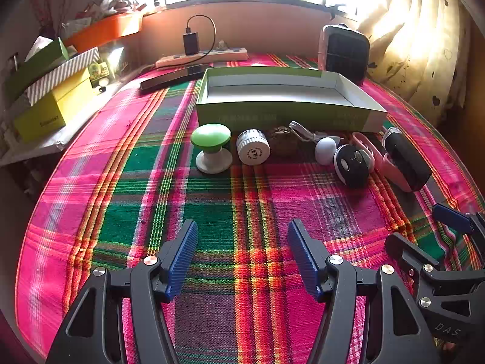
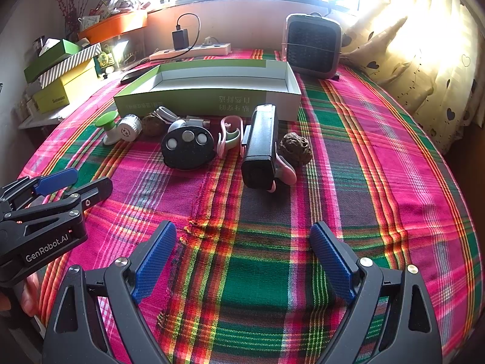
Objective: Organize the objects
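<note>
An open green and white box [image 1: 285, 112] [image 2: 212, 97] stands on the plaid cloth. In front of it lies a row of small things: a green-topped stand [image 1: 210, 147] [image 2: 109, 127], a white round cap [image 1: 253, 147] [image 2: 129, 127], a brown walnut [image 1: 283, 141] [image 2: 150, 125], a white cable [image 1: 303, 132] [image 2: 168, 112], a black oval device [image 1: 351, 165] [image 2: 188, 148], a pink clip [image 1: 368, 148] [image 2: 230, 135], a black box-shaped device [image 1: 406, 159] [image 2: 260, 148] and a second brown nut [image 2: 295, 148]. My left gripper [image 1: 242, 236] and right gripper [image 2: 242, 239] are open and empty, well short of the row.
A small fan heater [image 1: 344, 53] [image 2: 312, 48] stands behind the box at the right. A power strip [image 1: 201, 57] [image 2: 189, 52] with a charger and a dark flat remote [image 1: 172, 78] lie at the back. Stacked boxes [image 1: 51, 91] [image 2: 63, 75] sit at the left; a curtain [image 2: 424, 45] hangs at the right.
</note>
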